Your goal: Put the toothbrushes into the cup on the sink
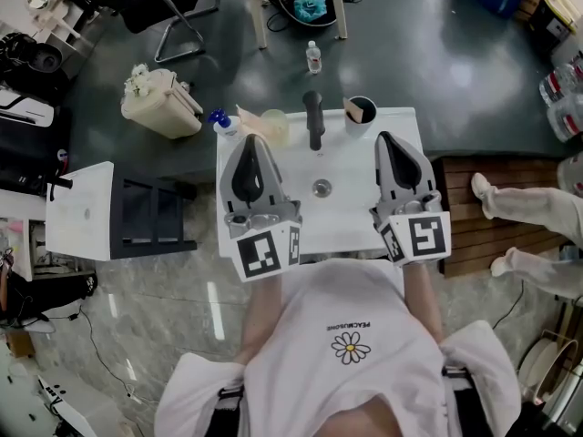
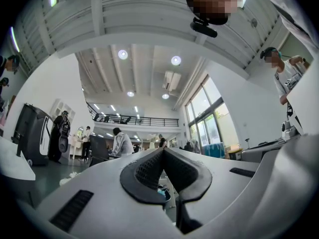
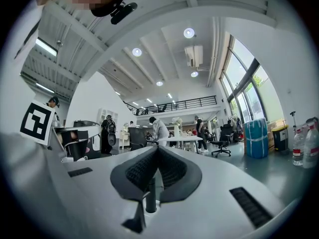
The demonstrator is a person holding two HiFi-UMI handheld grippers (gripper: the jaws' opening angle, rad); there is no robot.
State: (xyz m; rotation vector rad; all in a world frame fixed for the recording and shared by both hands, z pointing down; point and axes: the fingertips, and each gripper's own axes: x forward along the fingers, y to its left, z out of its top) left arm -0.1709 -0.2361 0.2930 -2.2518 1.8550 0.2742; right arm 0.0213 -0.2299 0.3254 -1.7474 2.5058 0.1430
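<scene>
The white sink (image 1: 351, 217) has a drain (image 1: 322, 188) and a black faucet (image 1: 314, 120) at its back. A dark cup (image 1: 362, 113) stands at the back right with a pale stick-like thing (image 1: 352, 109) leaning in it. A translucent cup (image 1: 273, 126) stands at the back left. My left gripper (image 1: 252, 141) hovers over the sink's left side and my right gripper (image 1: 386, 137) over its right, just short of the dark cup. Both are shut and hold nothing: the tips meet in the left gripper (image 2: 162, 150) view and the right gripper (image 3: 157, 147) view.
A blue-capped bottle (image 1: 221, 121) stands at the sink's back left corner. A beige bin (image 1: 162, 102) and a water bottle (image 1: 313, 57) are on the floor behind. A black cart (image 1: 150, 217) is to the left. A person's legs (image 1: 528, 209) rest by a wooden platform (image 1: 460, 226) on the right.
</scene>
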